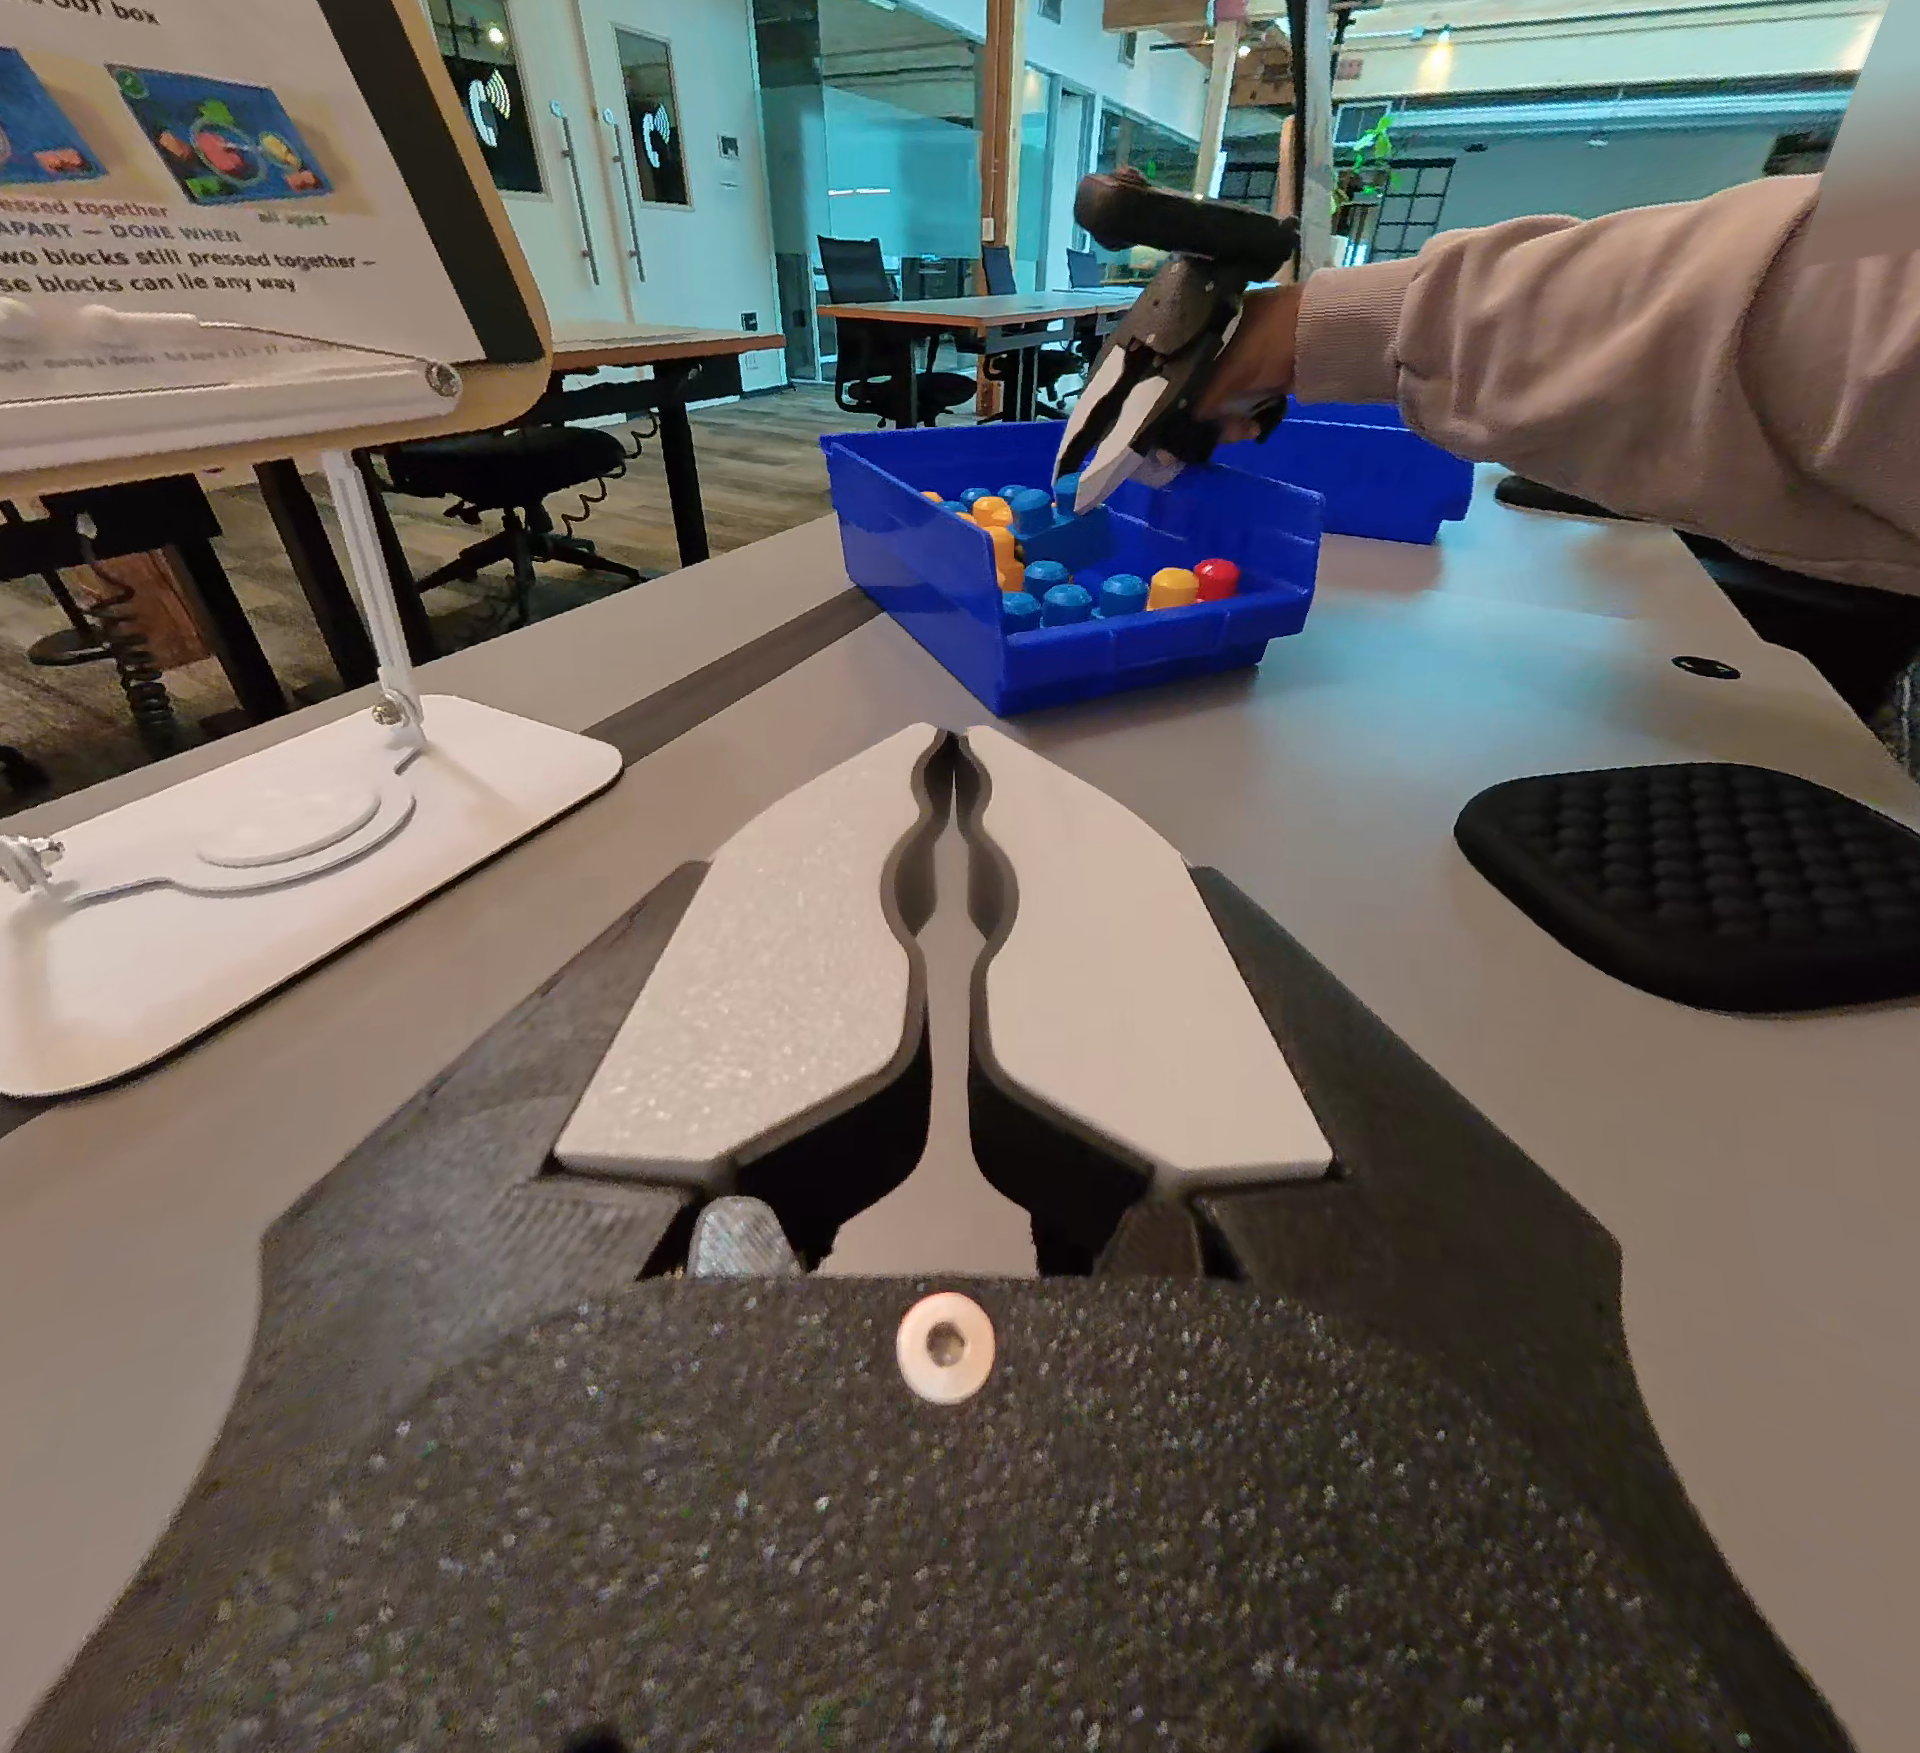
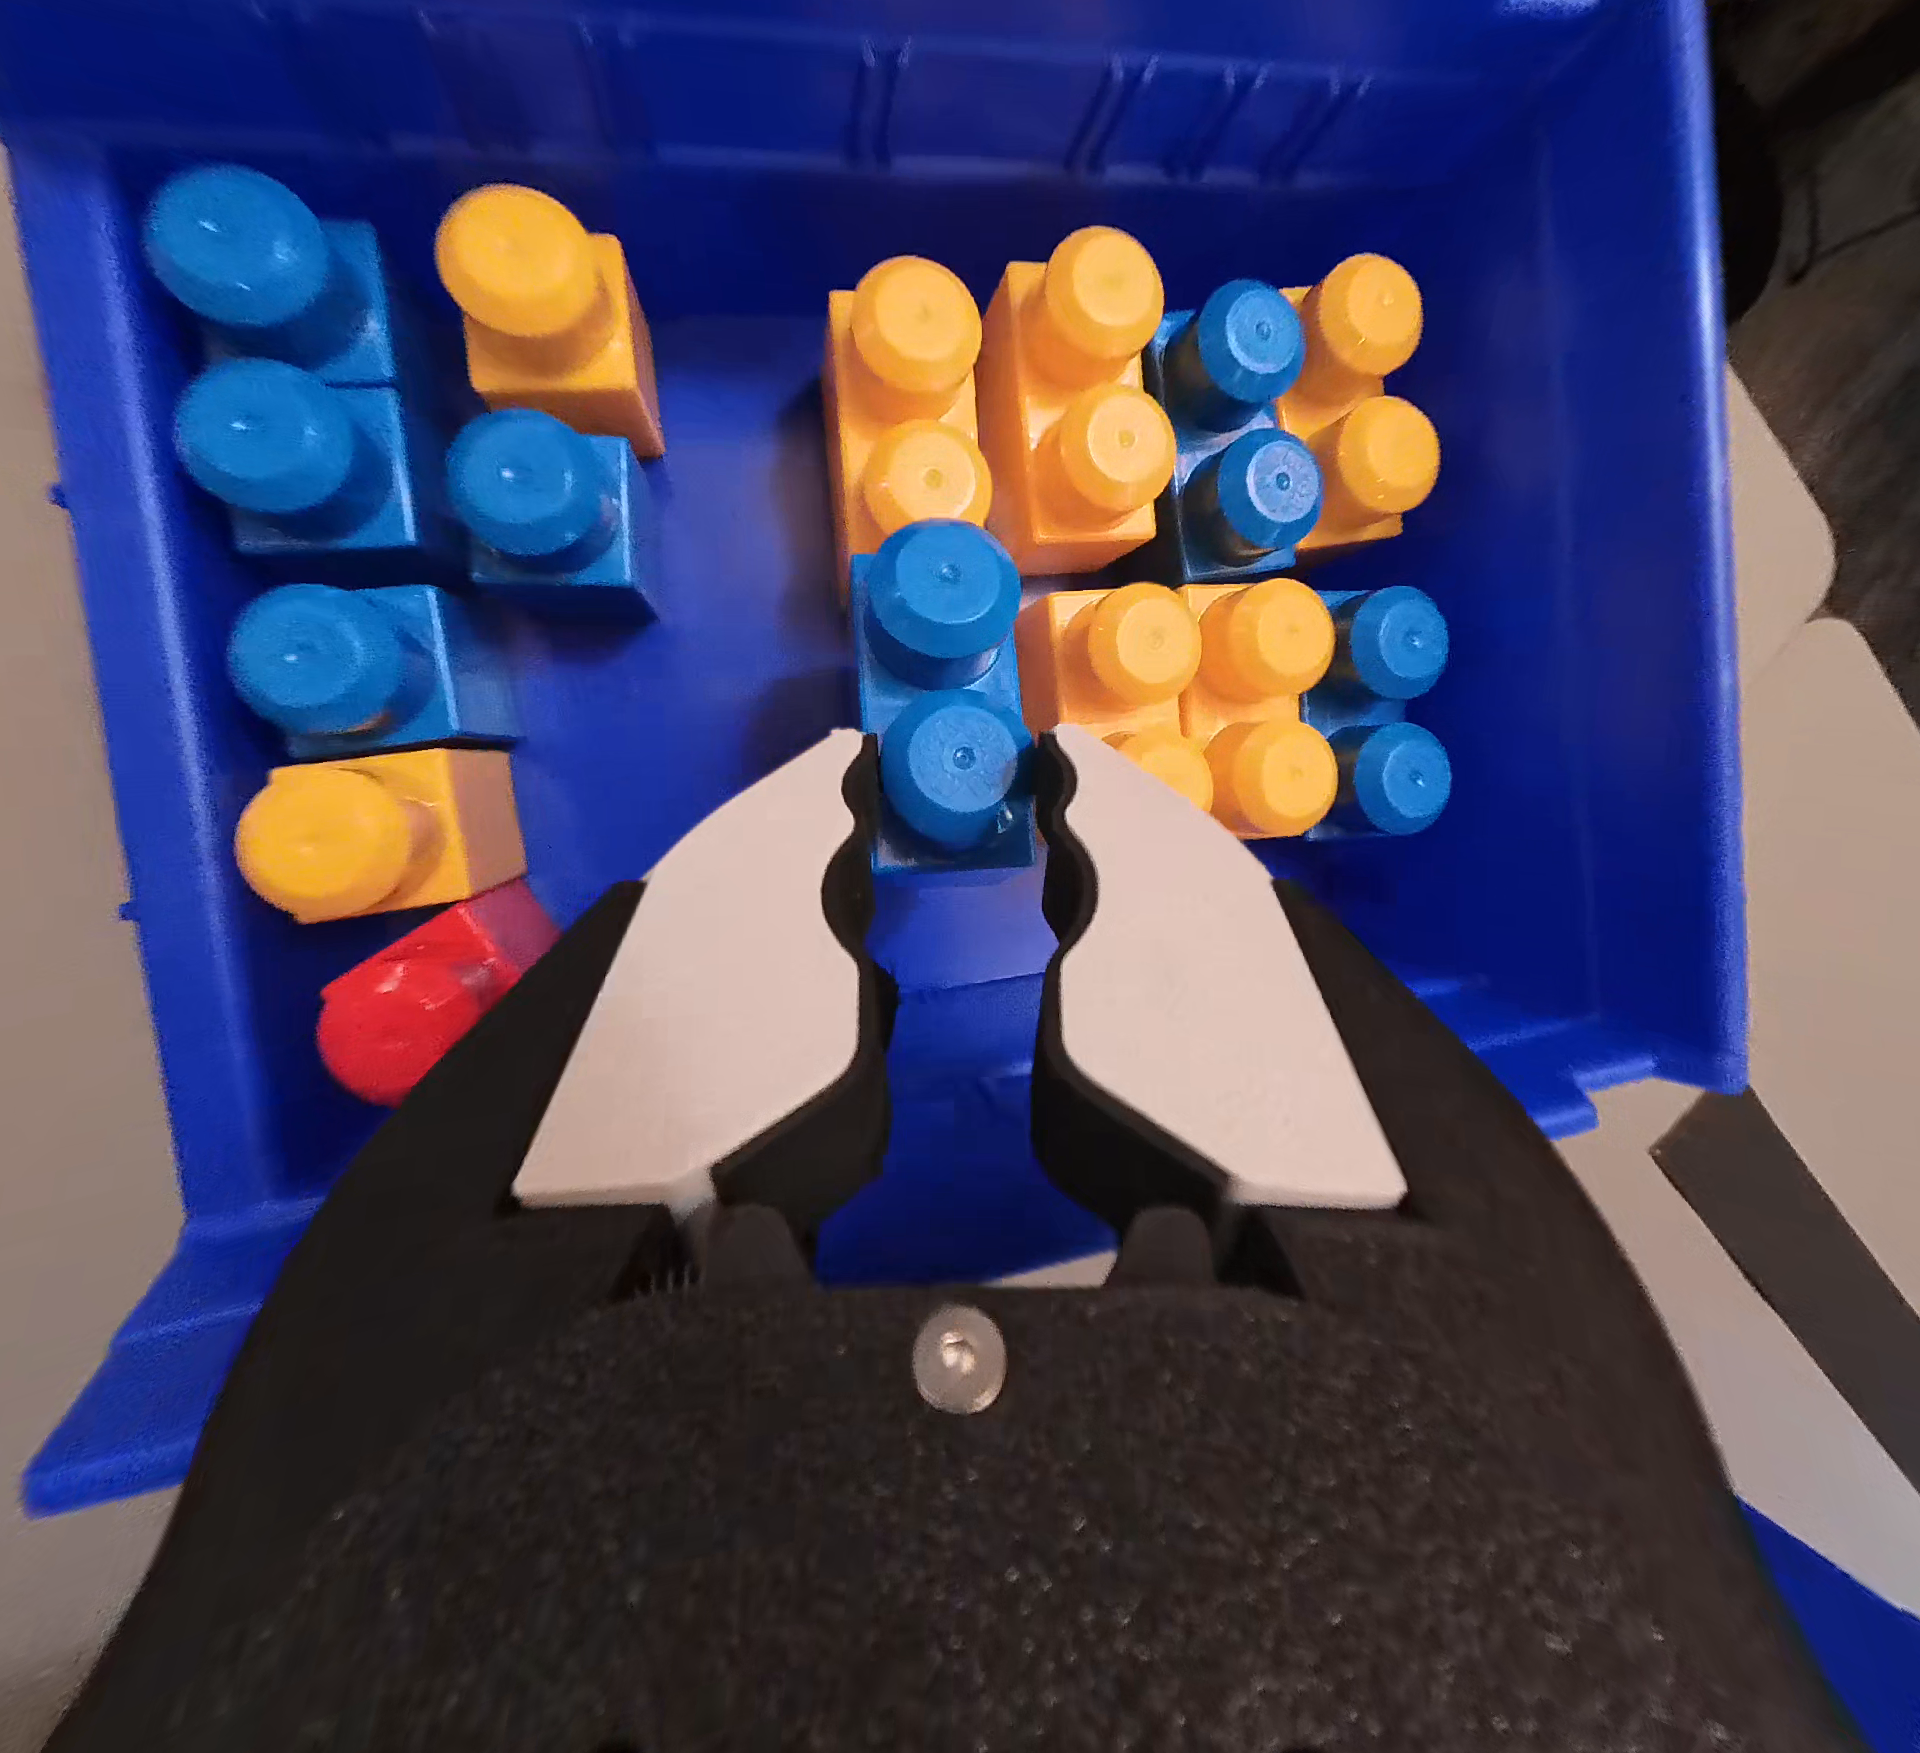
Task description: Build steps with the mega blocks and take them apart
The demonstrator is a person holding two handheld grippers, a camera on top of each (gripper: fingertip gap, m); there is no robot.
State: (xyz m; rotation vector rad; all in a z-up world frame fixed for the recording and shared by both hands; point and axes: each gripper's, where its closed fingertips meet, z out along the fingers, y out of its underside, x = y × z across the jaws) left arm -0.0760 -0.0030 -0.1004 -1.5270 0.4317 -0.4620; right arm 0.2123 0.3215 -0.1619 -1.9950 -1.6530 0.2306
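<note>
While the left gripper [image 1: 951, 753] lies low over the grey table [image 1: 1299, 768] with its white fingers pressed almost tip to tip and nothing between them, the right gripper [image 2: 951, 758] reaches down into a blue bin [image 2: 1621, 498] of mega blocks. Its fingers stand part-way open around a blue two-stud block [image 2: 940, 695], one finger on each side of the nearer stud; the block's base sits between the black inner edges of the tips, and the finger edges look to be against its sides, though the blur leaves firm contact hard to judge. Behind and to the right of that block stand orange blocks [image 2: 1081, 415] and more blue ones in a tight cluster. Across a bare strip of bin floor, other blue and orange pieces line the left wall, with a red block [image 2: 416, 1007] nearest the left finger. Seen from the left wrist, the bin [image 1: 1122, 654] sits well ahead on the table, a sleeved arm [image 1: 1610, 373] holding the right gripper [image 1: 1075, 477] over it. A white stand [image 1: 260, 872] carrying an instruction sheet is at left, a black textured pad [image 1: 1704, 882] at right.
</note>
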